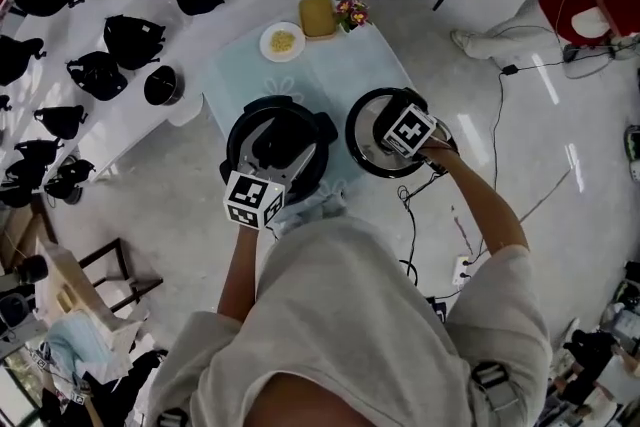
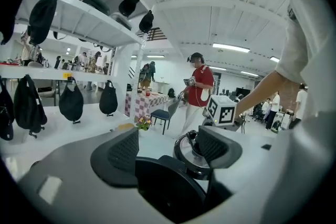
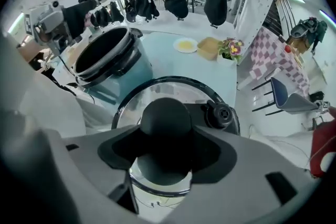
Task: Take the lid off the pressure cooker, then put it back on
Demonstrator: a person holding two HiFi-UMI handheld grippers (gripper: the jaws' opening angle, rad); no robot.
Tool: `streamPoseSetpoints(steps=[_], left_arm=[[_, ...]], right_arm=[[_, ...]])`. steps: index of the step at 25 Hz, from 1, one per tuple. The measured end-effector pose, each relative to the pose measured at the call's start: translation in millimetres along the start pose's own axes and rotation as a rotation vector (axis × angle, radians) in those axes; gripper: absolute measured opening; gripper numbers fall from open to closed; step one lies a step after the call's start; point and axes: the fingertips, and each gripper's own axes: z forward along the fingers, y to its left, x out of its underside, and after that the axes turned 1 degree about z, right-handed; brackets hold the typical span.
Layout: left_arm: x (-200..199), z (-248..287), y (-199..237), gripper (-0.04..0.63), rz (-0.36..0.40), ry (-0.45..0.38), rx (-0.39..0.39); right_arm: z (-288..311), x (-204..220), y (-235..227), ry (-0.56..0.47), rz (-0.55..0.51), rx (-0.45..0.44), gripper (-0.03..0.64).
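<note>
R gripper point(image 3: 167, 150) points down at the lid point(image 3: 137, 105). Its jaws stand wide, 1 on each side of the fat black knob point(image 3: 165, 118). They look tight on it, so I think it has the lid. The lid is off the pot point(image 1: 280, 143) and just to the right of it, by the edge of the table point(image 1: 330, 65). I can't tell if the lid rests on the table or hangs a bit above it.

L gripper point(image 2: 168, 150) is at the near side of the pot. Its jaws are apart and hold nothing. A black bit of the pot shows low between them, but the pads point(image 2: 125, 152) don't press it.

The pot is open, so step 1 looks done. Next job, I think: put the lid back on.

How to do it well:
- Grip the middle of the knob so the lid can't tip
- Lift straight up 1st, then go left, over the pot
- Keep the lid flat & its rim lined up w/ the pot's rim
- Go down slow; a slanted lid can jam
- L gripper can close on the pot's side to stop it sliding
- Don't let go till the lid sits flat
</note>
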Motion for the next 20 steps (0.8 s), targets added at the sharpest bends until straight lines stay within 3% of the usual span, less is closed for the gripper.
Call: streamPoseSetpoints(steps=[12,15,20], left_arm=[[11,-10,12,0.339,-0.010,0.045,-0.074],[12,-13,15,0.339,-0.011,0.051,-0.089],[12,-14,21,0.339,-0.024,0.043,-0.104]], right_arm=[[99,-9,-31,0.002,0.033,0.020,0.272],[110,3,-43,0.051,0.070,0.064,0.272],[126,-9,-39,-0.015,0.033,0.022,0.275]])
